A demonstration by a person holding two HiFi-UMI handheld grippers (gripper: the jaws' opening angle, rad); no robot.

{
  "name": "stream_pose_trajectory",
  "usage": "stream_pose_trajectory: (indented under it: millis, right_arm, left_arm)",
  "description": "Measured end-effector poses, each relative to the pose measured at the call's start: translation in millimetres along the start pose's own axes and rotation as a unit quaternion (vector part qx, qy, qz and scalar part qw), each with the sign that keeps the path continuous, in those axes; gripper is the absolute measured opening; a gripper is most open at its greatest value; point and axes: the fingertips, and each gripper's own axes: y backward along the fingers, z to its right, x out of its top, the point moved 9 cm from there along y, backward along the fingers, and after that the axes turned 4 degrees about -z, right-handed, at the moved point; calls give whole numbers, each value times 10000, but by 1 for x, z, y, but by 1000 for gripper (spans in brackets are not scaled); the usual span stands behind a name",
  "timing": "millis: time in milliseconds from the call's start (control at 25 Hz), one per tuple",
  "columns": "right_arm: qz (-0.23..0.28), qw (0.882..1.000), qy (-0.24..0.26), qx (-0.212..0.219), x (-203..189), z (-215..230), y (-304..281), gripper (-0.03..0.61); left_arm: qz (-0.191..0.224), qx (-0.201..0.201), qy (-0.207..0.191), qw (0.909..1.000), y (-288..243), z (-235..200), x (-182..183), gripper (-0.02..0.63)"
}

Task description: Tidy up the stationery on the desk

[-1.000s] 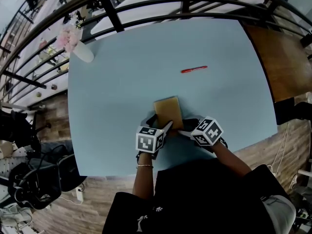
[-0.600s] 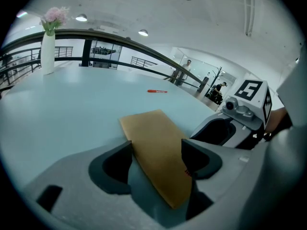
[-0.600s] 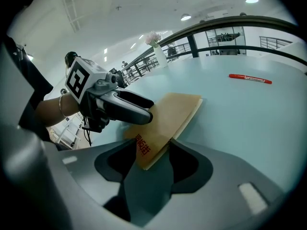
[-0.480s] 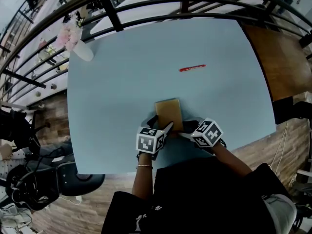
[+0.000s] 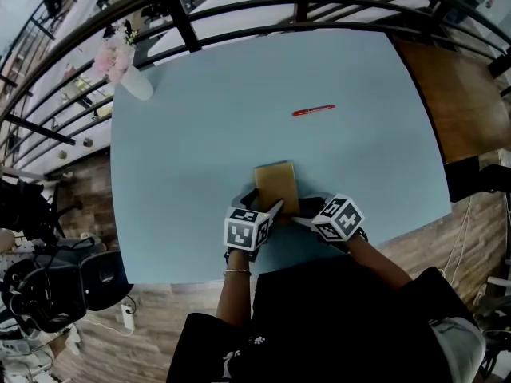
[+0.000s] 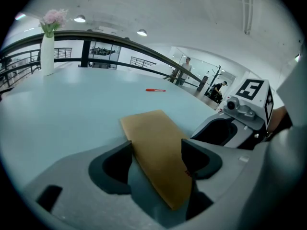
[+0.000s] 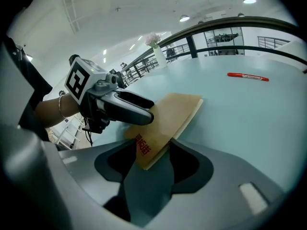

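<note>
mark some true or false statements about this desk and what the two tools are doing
1. The brown notebook sits between the jaws of both the left tool and the right tool. True.
2. The red pen lies on the notebook. False: it lies apart, farther out on the table.
3. A vase of pink flowers stands near a far table corner. True.
4. The right tool grips the pen. False: the notebook's corner is in its jaws.

— What stands beyond the left gripper [image 5: 275, 207]?
— A dark curved railing [image 5: 182, 22], past the far edge of the pale blue table [image 5: 184, 134]. Wooden floor [image 5: 160, 325] behind the gripper, black chair [image 5: 100, 282] to its left.
</note>
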Motion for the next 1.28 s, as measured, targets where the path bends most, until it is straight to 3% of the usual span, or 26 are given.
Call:
stream_pose_trajectory:
  millis: [480,720,1120,1280]
  right_arm:
    - [39,10000,30,61,-7,-2,1,247]
    - [601,9981,-68,71,2,0,17,239]
    - [2086,9778,-156,-131,24,4,61,103]
    - [2556,9663,-233,-179,23,9,81,37]
  left_arm:
    - [62,-42,105,9999,2,3,-6,322]
    - [524,167,158,9984,15,0,2,299]
    - [1642,434,408,9846,54,13,20,99]
    - [1872,608,302,9800,60,27,28,-3]
